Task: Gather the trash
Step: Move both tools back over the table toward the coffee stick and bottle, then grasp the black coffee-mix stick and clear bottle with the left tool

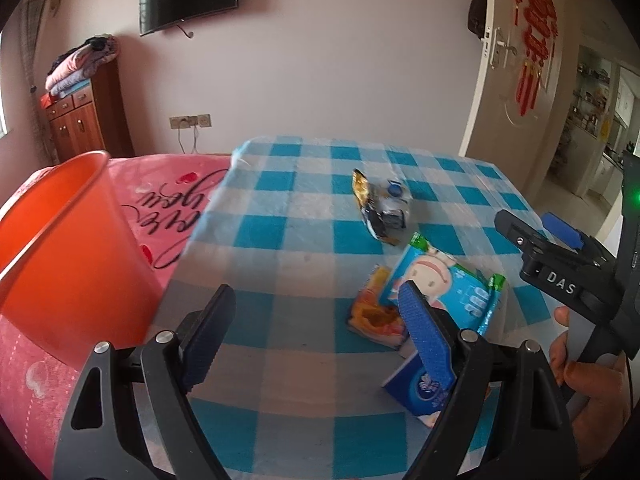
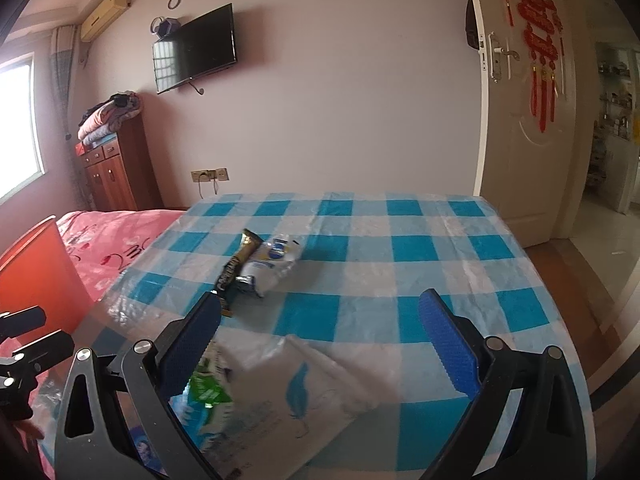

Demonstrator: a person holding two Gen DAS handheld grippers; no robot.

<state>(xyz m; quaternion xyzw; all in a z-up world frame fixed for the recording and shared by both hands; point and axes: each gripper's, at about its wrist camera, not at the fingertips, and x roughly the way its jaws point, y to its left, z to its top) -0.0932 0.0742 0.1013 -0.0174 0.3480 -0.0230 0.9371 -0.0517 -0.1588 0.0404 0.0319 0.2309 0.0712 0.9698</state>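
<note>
Trash lies on the blue-checked tablecloth (image 1: 304, 200). A dark snack wrapper (image 1: 366, 200) and a crushed clear bottle (image 1: 394, 204) sit mid-table; the right wrist view shows the same wrapper (image 2: 232, 272) and bottle (image 2: 276, 264). Nearer are a light-blue cartoon packet (image 1: 436, 280), an orange wrapper (image 1: 374, 312) and a blue tissue pack (image 1: 420, 388). My left gripper (image 1: 316, 320) is open above the cloth, its right finger (image 1: 426, 336) over these packets. My right gripper (image 2: 320, 340) is open above a white feather-print bag (image 2: 312, 388) and a green-white packet (image 2: 208, 388). It holds nothing.
An orange bucket (image 1: 52, 248) stands to the left on the pink bed cover (image 1: 176, 196), beside the table edge. My right gripper (image 1: 532, 226) and the hand (image 1: 592, 380) holding it are at the right. A door (image 2: 520, 128) stands open beyond the table's far right.
</note>
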